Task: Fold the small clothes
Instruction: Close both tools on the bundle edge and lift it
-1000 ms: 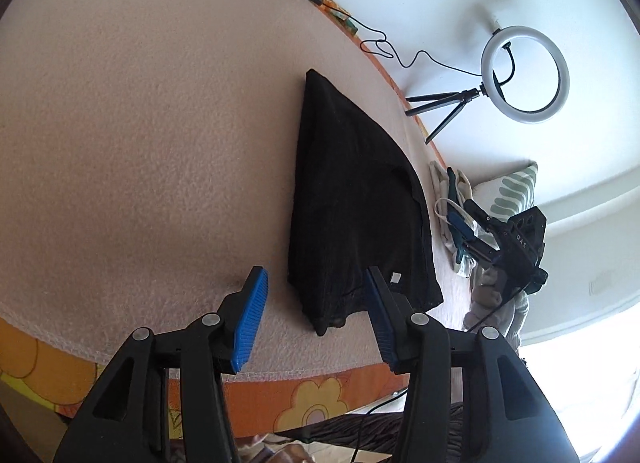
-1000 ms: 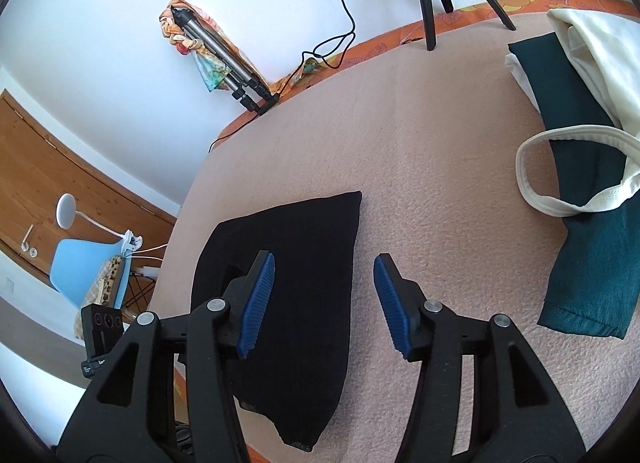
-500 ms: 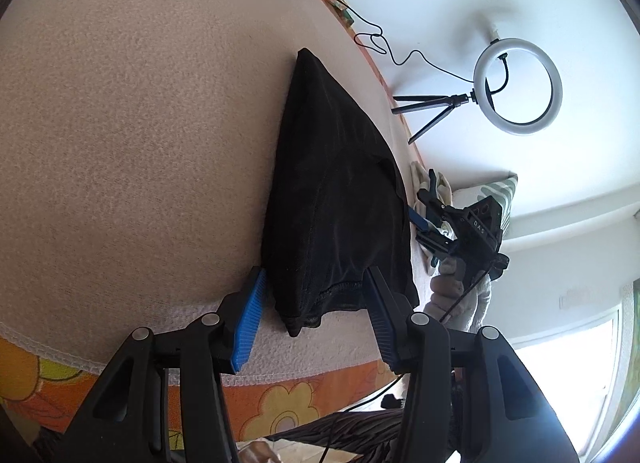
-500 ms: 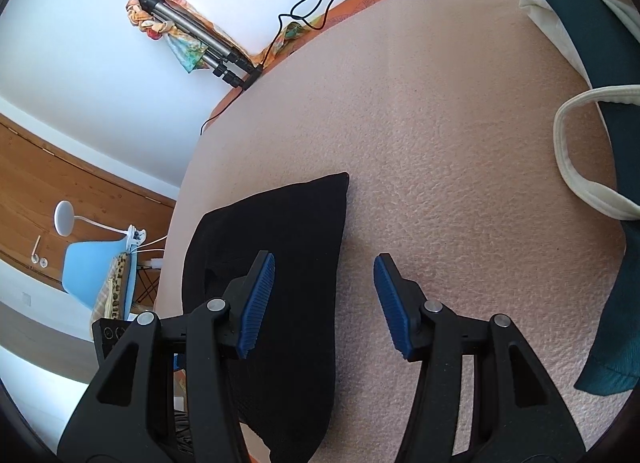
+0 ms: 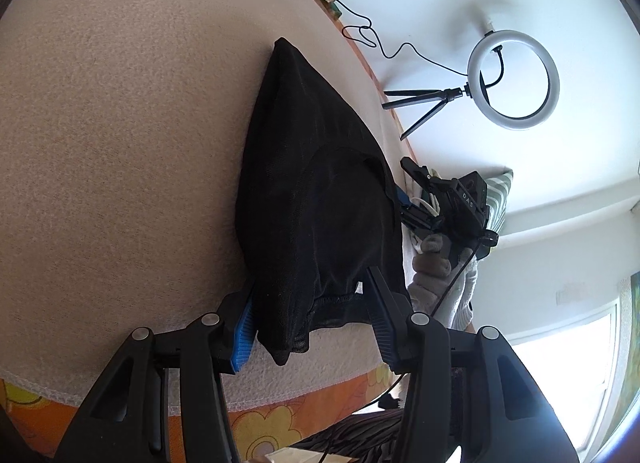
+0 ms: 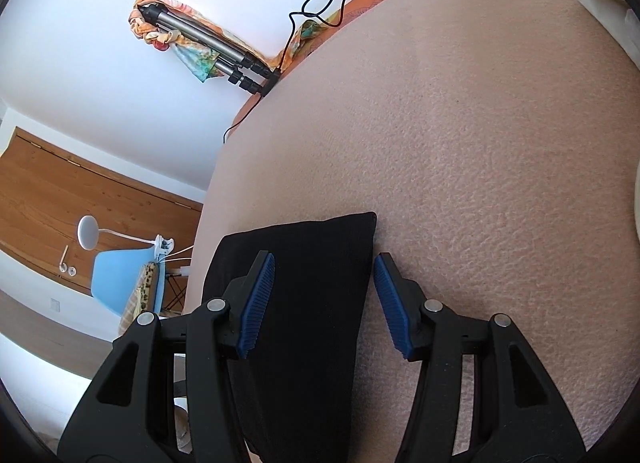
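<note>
**K:** While both cams are up: where's the black garment (image 5: 316,207)?

**M:** Folded, lying on the beige blanket (image 5: 120,135) near its edge. Left gripper (image 5: 310,321) straddles the near end, fingers (image 5: 243,337) spread, one blue pad each side of the cloth. Not pinched. A small white tag shows by the hem, next to the right pad.

**K:** Right side?

**M:** Right gripper (image 6: 322,303) is spread too, over the far corner of the garment (image 6: 304,303). Left pad sits above the fabric, right pad just beside its edge over bare blanket (image 6: 480,143). Can't tell if either pad touches the cloth.

**K:** Clutter?

**M:** Left view: ring light (image 5: 513,80) on a small tripod past the blanket edge, black cable (image 5: 384,43) running from it along the wall. Just past the garment, the other gripper shows with a gloved hand behind it, plus a patterned cushion (image 5: 498,199). Orange floral sheet (image 5: 272,423) under the blanket's hem.

**K:** Right view?

**M:** Folded tripod (image 6: 212,51) wrapped in a colourful cloth against the wall, cable (image 6: 320,3) looping beside it. White fabric (image 6: 600,11) at the far right edge, well apart from the garment. Blue chair (image 6: 120,279), white lamp (image 6: 90,233) and wooden door (image 6: 80,191) off to the left, beyond the bed.
</note>
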A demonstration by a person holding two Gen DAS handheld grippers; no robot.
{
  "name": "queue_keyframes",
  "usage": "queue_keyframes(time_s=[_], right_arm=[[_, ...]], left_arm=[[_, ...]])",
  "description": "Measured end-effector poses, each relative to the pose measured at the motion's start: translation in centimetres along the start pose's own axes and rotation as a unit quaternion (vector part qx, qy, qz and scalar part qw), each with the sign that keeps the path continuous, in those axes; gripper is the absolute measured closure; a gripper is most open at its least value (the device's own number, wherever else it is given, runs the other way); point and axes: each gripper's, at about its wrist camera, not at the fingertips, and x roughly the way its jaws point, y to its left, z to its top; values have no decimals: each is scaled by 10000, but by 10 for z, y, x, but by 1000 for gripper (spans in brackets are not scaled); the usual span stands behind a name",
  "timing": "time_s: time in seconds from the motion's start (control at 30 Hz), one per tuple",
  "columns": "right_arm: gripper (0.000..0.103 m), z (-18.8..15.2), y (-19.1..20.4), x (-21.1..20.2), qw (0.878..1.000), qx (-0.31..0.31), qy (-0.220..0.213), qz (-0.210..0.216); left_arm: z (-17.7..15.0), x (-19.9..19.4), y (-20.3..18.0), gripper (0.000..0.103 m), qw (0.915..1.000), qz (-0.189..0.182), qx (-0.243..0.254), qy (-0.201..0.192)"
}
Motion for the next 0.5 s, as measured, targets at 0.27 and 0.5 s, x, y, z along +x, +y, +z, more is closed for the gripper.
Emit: queue_keyframes(time_s=[0.27,0.5], right_arm=[[49,0,14,18,9997,-216,74,121],[74,-2,20,24,9995,-249,73,-199]], left_arm=[[-1,13,-9,59,9999,38,119,58],[-3,21,7,96,9997,-14,-224,122]])
